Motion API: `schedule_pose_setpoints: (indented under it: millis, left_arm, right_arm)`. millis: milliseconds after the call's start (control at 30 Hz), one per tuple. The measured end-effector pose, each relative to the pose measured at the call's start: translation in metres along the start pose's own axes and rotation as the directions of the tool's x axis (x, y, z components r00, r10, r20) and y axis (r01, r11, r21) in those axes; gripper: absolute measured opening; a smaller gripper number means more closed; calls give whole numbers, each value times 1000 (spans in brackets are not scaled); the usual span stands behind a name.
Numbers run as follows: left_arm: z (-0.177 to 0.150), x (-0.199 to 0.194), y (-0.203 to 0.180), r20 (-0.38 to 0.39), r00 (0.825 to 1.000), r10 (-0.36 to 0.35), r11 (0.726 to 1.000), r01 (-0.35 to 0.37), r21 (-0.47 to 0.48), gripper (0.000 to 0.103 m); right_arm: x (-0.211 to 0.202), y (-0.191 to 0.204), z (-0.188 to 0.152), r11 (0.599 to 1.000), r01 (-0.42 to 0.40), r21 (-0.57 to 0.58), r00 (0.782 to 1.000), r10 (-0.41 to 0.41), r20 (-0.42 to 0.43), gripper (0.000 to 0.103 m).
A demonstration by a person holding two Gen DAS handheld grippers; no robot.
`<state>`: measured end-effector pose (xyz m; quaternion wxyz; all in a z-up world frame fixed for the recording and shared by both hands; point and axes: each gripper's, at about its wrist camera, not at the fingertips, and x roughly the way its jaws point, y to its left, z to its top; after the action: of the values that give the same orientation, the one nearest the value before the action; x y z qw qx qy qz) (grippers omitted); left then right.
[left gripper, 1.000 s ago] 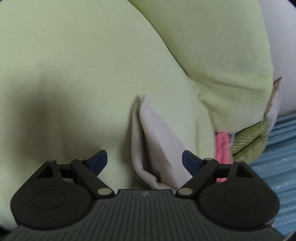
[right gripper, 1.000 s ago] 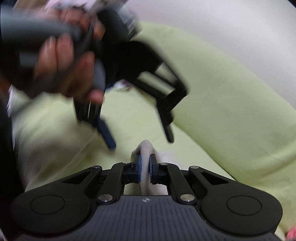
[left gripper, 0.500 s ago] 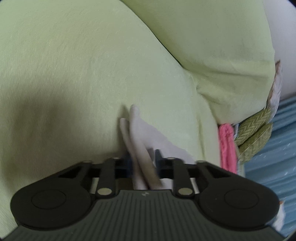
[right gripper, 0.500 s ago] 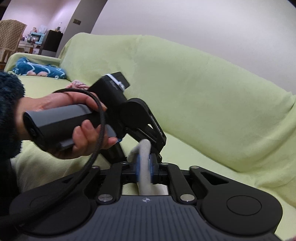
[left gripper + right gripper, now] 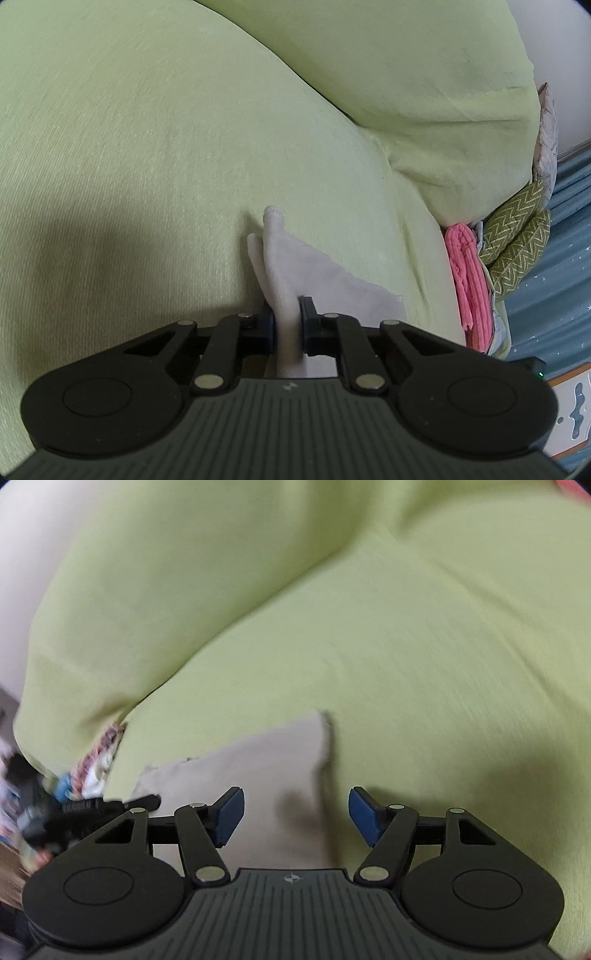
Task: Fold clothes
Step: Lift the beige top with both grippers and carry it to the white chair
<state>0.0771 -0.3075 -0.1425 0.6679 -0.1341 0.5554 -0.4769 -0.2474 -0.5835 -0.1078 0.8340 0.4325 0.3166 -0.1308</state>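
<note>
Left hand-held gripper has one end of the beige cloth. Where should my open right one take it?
Probably the free corner of the beige cloth, the point farthest ahead of the right hand-held gripper. Come straight forward along the sofa cover, low, so the open jaws straddle the straight edge running back from that corner. The left hand-held gripper pinches another part.

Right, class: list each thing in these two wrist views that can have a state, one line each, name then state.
left gripper: shut on the beige cloth.
right gripper: open, holding nothing, above the cloth.
beige cloth: doubled over, pinched at one edge, the rest lying on the sofa.
pink cloth: folded, tucked at the sofa's end.
green sofa cover: spread over seat and backrest.
</note>
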Motion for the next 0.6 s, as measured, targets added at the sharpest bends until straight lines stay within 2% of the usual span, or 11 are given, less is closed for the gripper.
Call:
schedule_pose_setpoints:
  millis: [100,133,167,300,400,433,533,600]
  left_arm:
    - [1,4,-2,-2,1000,-4,1000,4,-5,10]
    - [1,6,-2,-3,1000,-7,1000,7,-5,10]
    - [1,7,-1,-5,1000,-9,1000,9,-8,10]
    - [1,9,3,-8,1000,-25,999,25,-22,10]
    - [1,9,6,-10,999,-36,999,36,-31,10]
    - [1,9,7,-9,999,-39,999,38,-32,11]
    - [0,8,3,-6,1000,-27,1000,27,-4,9]
    - [-2,6,-6,6,1000,-1,999,0,40,9]
  right_arm:
    - [8,-4,7,999,-46,12,998,46,-37,61]
    - [10,-6,10,998,-61,16,997,62,-49,52]
    - [13,-7,12,997,-76,21,995,77,-61,49]
    - [24,-13,22,990,-135,40,984,139,-109,48]
    - [38,-10,19,988,-157,3,982,156,-103,47]
    - [41,-8,19,989,-150,-19,984,147,-102,40]
    - [46,-6,17,991,-117,-65,989,111,-93,8]
    - [45,-7,13,992,-119,-52,991,116,-71,6]
